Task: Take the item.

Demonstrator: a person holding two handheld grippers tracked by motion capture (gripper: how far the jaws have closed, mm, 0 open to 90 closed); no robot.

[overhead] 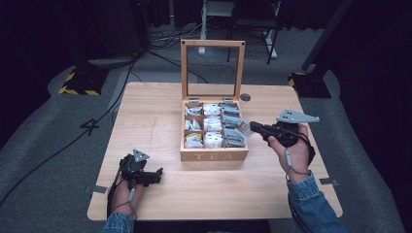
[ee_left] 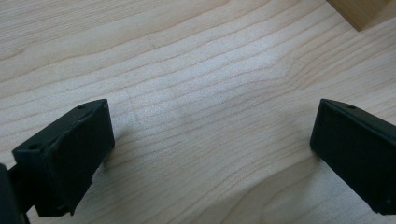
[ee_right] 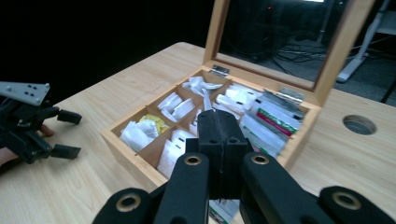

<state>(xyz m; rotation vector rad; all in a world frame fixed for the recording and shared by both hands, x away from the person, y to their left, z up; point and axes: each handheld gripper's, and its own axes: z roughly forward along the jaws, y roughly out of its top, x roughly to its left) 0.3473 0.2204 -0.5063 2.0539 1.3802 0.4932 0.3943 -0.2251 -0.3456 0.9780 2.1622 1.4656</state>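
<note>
Clearly the right tool [overhead: 251, 127] pinches a flat grey-and-white tea packet [overhead: 243, 129].

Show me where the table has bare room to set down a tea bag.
Bare wood lies left of the tea box, between it and the table edge, and along the front strip between both hands. The box compartments are crowded; the right tool hangs at its right side.

Grey-white tea packet [overhead: 244, 129], apparently above box's right edge
</note>
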